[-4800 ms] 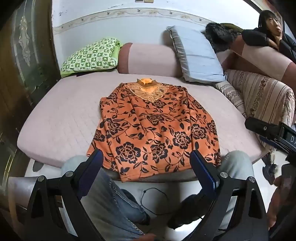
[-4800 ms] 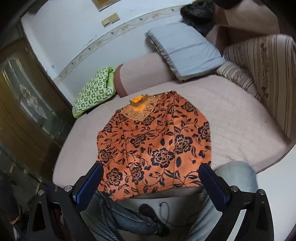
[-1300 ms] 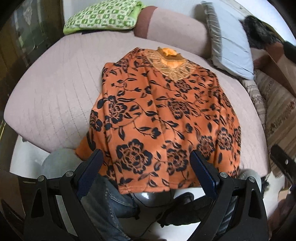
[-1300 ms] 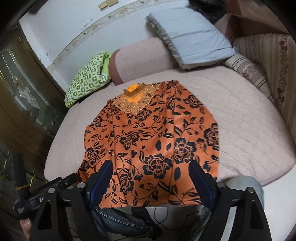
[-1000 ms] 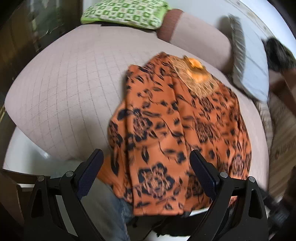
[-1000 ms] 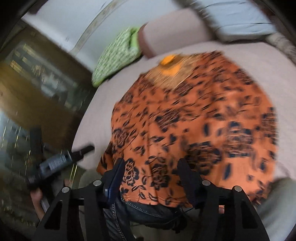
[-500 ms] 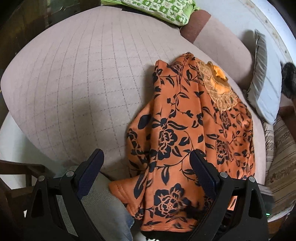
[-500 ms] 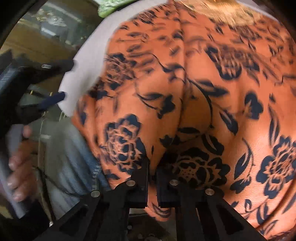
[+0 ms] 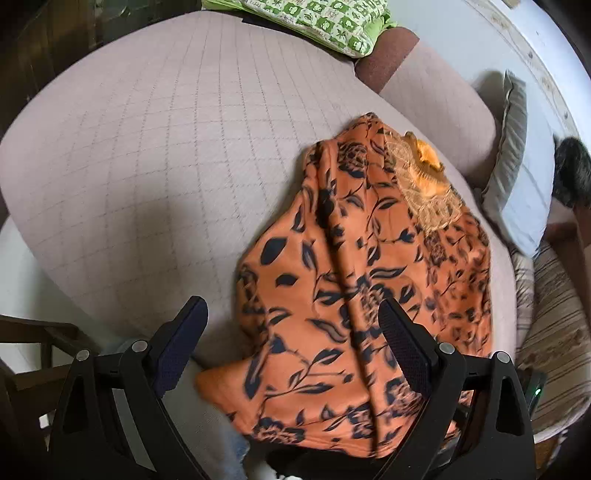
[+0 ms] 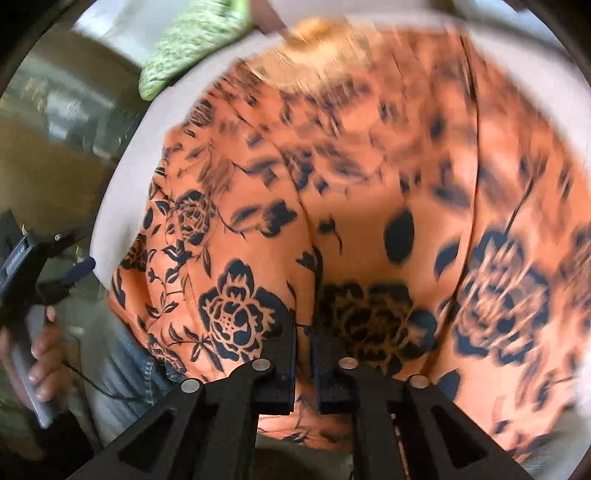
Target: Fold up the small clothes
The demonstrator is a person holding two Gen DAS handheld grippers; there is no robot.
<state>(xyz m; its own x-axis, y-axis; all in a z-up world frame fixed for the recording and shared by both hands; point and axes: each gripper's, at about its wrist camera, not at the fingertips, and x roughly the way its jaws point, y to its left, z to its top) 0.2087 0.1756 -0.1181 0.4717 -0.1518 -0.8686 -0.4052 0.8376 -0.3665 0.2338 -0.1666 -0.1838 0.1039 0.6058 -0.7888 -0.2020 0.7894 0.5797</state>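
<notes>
We are pinching the orange floral top [image 10: 369,206] with our right gripper [image 10: 303,354]: its jaws are pressed nearly together on a ridge of fabric at the near hem, and the cloth is bunching up ahead of the fingertips. The rest of the top is spreading away beyond that gripper across the pink quilted cushion [image 9: 155,155], its lace collar [image 9: 424,184] lying at the far end. We are holding our left gripper [image 9: 291,339] with its jaws standing wide apart and nothing pressed between them; the top's near left corner is lying just ahead of it, between the two fingers. Far beyond it, a green checked pillow [image 9: 314,18] is resting at the cushion's back edge. Our left hand [image 10: 37,347] is showing off to the right gripper's left side.
</notes>
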